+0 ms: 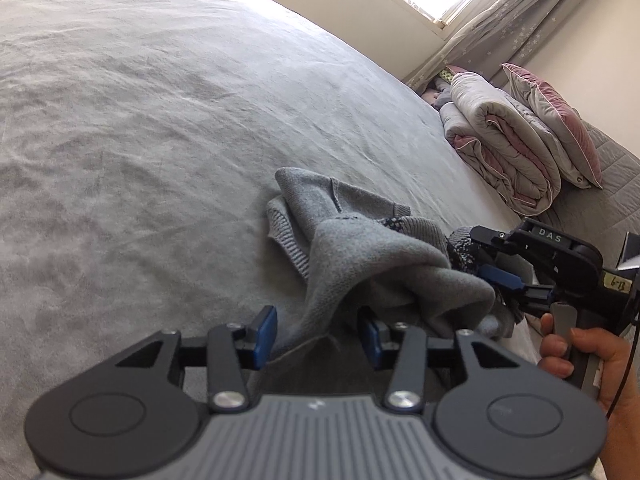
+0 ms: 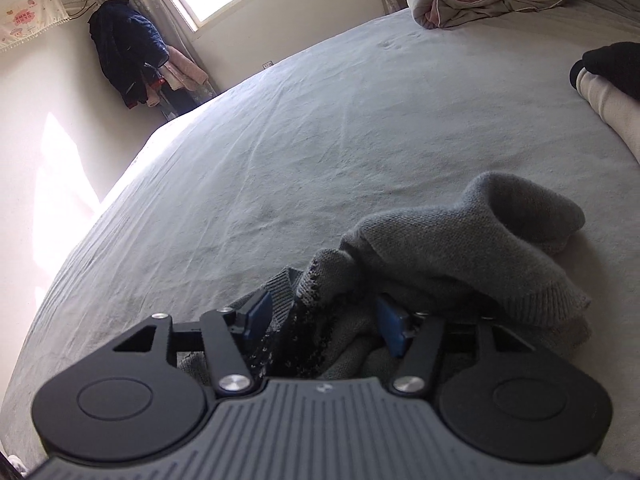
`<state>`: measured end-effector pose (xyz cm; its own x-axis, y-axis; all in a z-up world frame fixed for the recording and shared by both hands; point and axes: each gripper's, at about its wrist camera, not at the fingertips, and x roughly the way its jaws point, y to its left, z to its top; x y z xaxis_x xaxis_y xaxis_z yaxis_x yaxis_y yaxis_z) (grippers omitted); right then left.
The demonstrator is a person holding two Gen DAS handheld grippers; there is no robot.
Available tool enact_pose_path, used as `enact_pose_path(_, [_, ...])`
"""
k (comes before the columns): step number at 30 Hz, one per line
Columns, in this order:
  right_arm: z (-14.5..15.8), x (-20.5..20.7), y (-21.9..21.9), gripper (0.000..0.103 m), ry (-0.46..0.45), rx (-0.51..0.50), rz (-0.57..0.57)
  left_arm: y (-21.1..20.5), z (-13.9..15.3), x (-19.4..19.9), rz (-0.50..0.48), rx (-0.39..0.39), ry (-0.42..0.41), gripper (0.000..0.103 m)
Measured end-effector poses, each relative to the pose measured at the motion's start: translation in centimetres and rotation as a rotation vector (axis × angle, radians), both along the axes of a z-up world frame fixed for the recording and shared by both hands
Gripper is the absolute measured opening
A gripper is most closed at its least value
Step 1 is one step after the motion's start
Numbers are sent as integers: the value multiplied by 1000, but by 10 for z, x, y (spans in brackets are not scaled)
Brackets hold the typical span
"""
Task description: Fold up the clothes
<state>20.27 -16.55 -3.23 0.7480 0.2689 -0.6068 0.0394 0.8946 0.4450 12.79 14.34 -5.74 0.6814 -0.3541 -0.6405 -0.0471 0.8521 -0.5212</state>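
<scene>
Both blue pads of my left hand-held gripper (image 1: 316,340) stand apart, with a fold of the grey sweater (image 1: 360,248) lying loose between them. Just ahead and to its right the sweater sits crumpled on the bed (image 1: 140,120), and a hand (image 1: 588,364) holds my right hand-held gripper (image 2: 320,316) at its far side. That one is spread too (knit bunched between its fingers, not pinched). Beyond it, a rolled duvet (image 1: 504,140) lies at the bed's end.
</scene>
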Motion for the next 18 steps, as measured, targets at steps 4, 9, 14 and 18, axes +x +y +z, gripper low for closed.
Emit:
enact_pose_path(4, [13, -14, -11, 62, -8, -31, -15, 0, -1, -5, -8, -6, 15, 47])
enact_pose_path(9, [12, -31, -30, 62, 9, -44, -75, -2, 0, -11, -22, 0, 26, 49])
enact_pose_path(14, [2, -45, -41, 62, 33, -42, -110, -6, -3, -16, -43, 13, 61, 50])
enact_pose_path(18, [-13, -62, -51, 62, 54, -54, -99, -5, -4, -20, -56, 7, 88, 50])
